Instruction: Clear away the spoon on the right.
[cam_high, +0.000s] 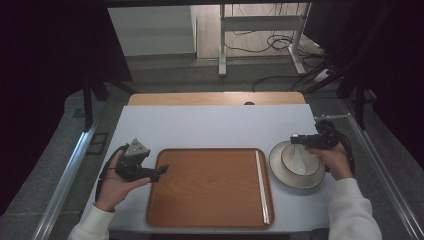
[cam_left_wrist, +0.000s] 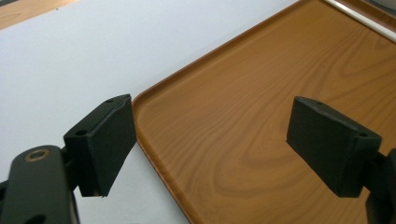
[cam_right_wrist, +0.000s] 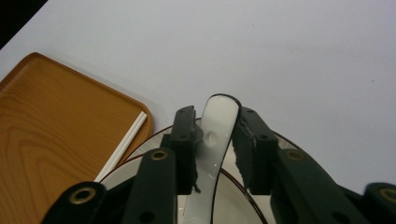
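My right gripper (cam_right_wrist: 215, 144) clamps the white ceramic spoon (cam_right_wrist: 212, 140) lying in its bowl (cam_high: 300, 159); my left gripper (cam_left_wrist: 224, 149) waits apart; moving it remains.

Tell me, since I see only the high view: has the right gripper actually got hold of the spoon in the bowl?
Observer: Yes. In the right gripper view the right gripper has a pad pressed on each side of the spoon, at its handle.
Operator: And the left one?
Observer: The left gripper has its jaws wide apart with nothing between them, over a corner of the tray.
Operator: What is the white line on the tray?
Observer: Two thin white sticks lying side by side, probably chopsticks.
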